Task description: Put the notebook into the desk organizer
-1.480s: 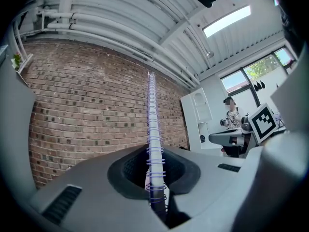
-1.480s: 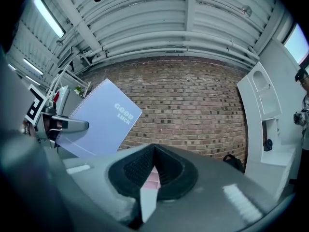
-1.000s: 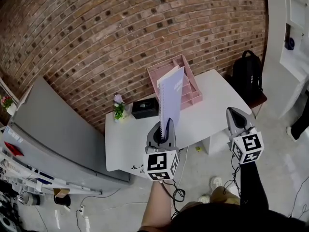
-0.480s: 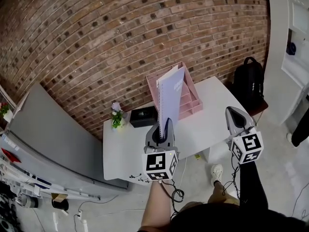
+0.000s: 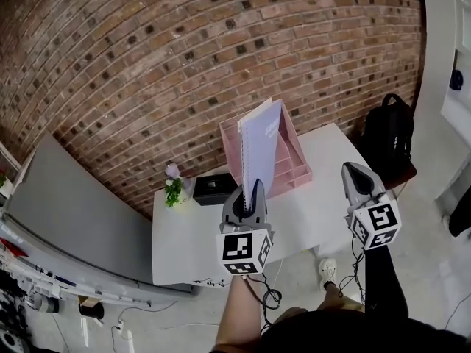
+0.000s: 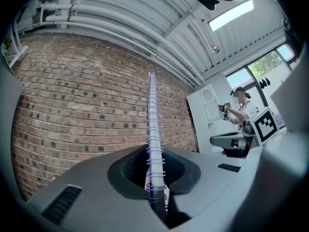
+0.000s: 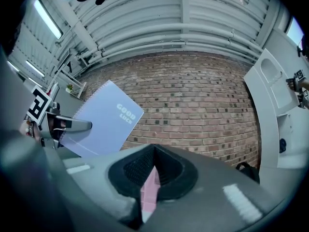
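A lavender spiral notebook (image 5: pixel 262 147) stands upright on edge, and my left gripper (image 5: pixel 252 188) is shut on its lower spine. In the left gripper view the wire spiral (image 6: pixel 152 115) rises straight up from between the jaws of that gripper (image 6: pixel 154 170). Beyond the notebook, the pink desk organizer (image 5: pixel 293 151) sits on the white table (image 5: pixel 191 226) against the brick wall. My right gripper (image 5: pixel 353 170) hovers to the right, shut and holding nothing. From the right gripper view (image 7: pixel 153 153) I see the notebook cover (image 7: pixel 104 120) held by the left gripper (image 7: pixel 67 124).
On the table left of the organizer are a black box (image 5: pixel 213 190) and a small flower pot (image 5: pixel 174 191). A black backpack (image 5: pixel 390 132) leans at the table's right end. A grey slab (image 5: pixel 66 212) lies to the left. A person (image 6: pixel 240 111) stands far off.
The table and organizer have slid lower and nearer in the head view as both grippers travel toward the brick wall. The notebook stays upright in the left gripper's grip.
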Available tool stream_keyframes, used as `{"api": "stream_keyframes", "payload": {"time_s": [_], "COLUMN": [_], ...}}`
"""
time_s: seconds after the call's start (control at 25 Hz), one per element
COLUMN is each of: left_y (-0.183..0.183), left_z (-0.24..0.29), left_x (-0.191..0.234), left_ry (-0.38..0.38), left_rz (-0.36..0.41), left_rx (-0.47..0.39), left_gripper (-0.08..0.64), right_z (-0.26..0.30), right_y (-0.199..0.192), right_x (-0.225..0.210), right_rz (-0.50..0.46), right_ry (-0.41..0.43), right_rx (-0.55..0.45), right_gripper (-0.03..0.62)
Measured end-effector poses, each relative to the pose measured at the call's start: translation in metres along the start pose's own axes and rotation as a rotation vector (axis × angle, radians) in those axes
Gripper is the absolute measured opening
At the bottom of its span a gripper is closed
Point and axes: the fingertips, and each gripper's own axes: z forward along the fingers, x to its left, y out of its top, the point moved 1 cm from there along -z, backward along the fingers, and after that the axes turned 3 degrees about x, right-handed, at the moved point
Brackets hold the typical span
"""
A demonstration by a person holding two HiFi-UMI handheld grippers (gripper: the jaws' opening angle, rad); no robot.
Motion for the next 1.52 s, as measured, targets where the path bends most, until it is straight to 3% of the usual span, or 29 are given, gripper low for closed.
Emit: {"api": "stream_keyframes", "payload": {"time_s": [0.8, 1.16, 1.52], "left_y": [-0.004, -0.019, -0.051], "left_z": [0.188, 0.254, 0.283], "left_x": [0.015, 0.011, 0.018], "left_ry": [0.047, 0.057, 0.133], "left_rz": [-0.031, -0.086, -0.13], "left_rx": [0.047, 0.069, 0.143], "left_gripper": [0.035, 0.035, 0.036], "right_z": [0.177, 0.224, 0.248], "right_y": [-0.025, -0.036, -0.048], "right_x": [-0.098, -0.142, -0.157], "right_rz": [0.053, 0.06, 0.073], "right_ry": [0.126, 0.149, 0.193], "right_rx": [0.008, 0.017, 0.033], "right_gripper": [0.0, 0.0, 0.0]}}
